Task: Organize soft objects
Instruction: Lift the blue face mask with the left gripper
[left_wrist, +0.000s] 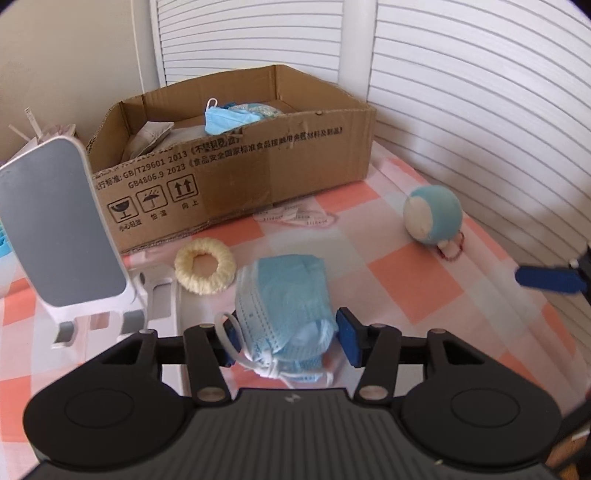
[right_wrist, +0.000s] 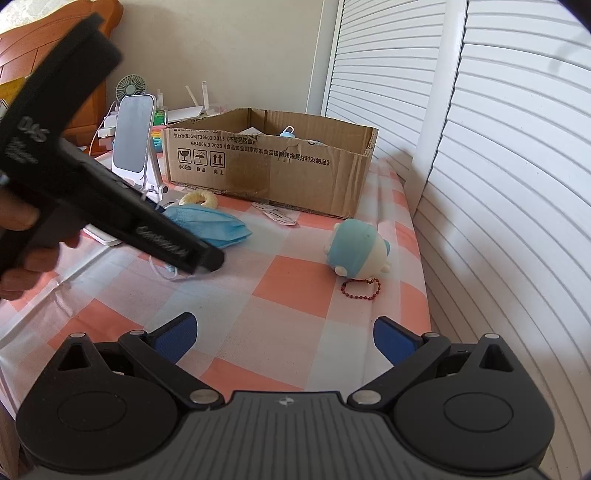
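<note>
A bundle of blue face masks (left_wrist: 286, 306) lies on the checked cloth between the pads of my left gripper (left_wrist: 290, 341). The pads stand on either side of the bundle with small gaps, so the gripper is open around it. The bundle also shows in the right wrist view (right_wrist: 212, 223), partly behind the left gripper's body. My right gripper (right_wrist: 284, 338) is open and empty above the cloth. A blue-and-white plush toy (right_wrist: 356, 249) with a red bead chain lies ahead of it, also seen in the left wrist view (left_wrist: 432, 216). A cream fluffy ring (left_wrist: 205, 269) lies near the cardboard box (left_wrist: 236, 166), which holds another blue mask (left_wrist: 229, 118).
A phone on a white stand (left_wrist: 61, 225) stands left of the box. Paper tags (right_wrist: 277, 214) lie in front of the box. White slatted doors (right_wrist: 498, 166) run along the right. A small fan (right_wrist: 129, 86) and clutter sit at the back left.
</note>
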